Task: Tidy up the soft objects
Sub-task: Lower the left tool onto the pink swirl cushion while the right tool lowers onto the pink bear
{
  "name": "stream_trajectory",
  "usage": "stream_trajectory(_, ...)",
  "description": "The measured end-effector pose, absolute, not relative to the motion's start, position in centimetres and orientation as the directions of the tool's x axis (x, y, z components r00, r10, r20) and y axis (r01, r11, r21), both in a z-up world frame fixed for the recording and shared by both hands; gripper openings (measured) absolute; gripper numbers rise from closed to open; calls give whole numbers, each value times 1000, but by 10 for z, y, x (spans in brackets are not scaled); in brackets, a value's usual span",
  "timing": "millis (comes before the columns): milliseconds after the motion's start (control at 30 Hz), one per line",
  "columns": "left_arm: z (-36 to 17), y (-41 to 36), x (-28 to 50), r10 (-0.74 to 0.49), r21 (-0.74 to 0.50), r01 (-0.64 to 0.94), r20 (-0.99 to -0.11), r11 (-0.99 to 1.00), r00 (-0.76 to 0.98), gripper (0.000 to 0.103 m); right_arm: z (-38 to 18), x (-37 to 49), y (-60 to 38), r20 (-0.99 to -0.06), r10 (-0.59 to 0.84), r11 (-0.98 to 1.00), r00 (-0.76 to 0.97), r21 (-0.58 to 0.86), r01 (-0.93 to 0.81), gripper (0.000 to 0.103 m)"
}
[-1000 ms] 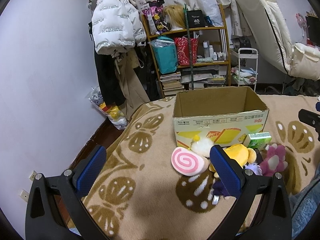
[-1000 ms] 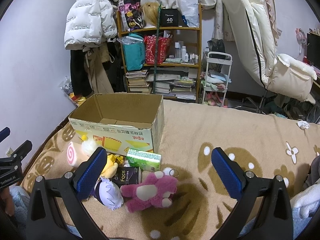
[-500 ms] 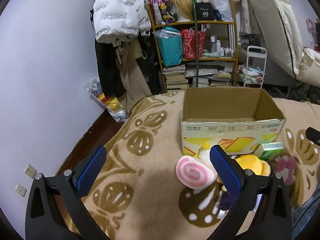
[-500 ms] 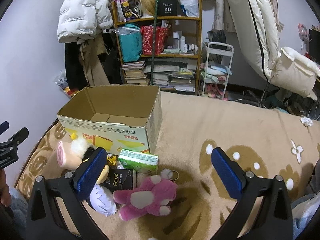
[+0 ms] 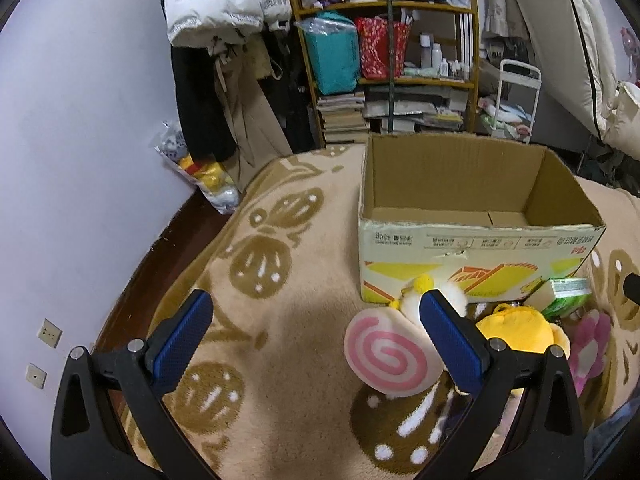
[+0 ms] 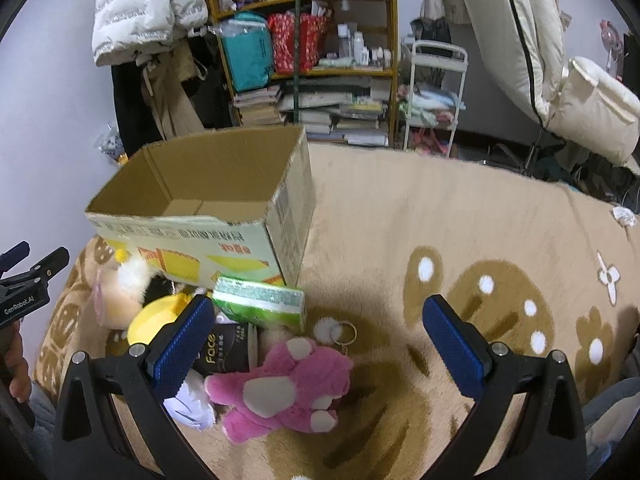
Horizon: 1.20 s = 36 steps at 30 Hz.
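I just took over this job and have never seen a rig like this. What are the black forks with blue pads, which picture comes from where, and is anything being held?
A person holds two hand grippers; each camera looks along its own fingers. One picture shows the left gripper, the other the right gripper. Both are open and hold nothing. On the patterned blanket stands an empty cardboard box. In front lie a pink swirl cushion, a yellow plush, a pink plush bear, a green tissue pack and a black pack.
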<state>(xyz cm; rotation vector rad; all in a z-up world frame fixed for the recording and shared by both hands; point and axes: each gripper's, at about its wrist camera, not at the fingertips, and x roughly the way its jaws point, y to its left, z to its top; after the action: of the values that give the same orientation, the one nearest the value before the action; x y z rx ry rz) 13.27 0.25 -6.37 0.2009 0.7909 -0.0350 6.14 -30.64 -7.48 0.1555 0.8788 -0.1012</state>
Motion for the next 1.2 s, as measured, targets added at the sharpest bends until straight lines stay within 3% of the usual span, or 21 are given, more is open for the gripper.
stream_trajectory(533, -106, -27, 133, 50, 238, 212, -770, 948, 637, 102, -121, 80, -314, -871, 45, 979, 490, 137, 153, 103)
stream_trajectory(967, -119, -22, 138, 18, 181, 219, -807, 959, 591, 102, -153, 90, -309, -924, 63, 983, 378, 123, 137, 103)
stream_trajectory(1200, -119, -21, 139, -11, 141, 226, -826, 964, 564, 102, -160, 91, -307, -931, 92, 982, 352, 143, 122, 89)
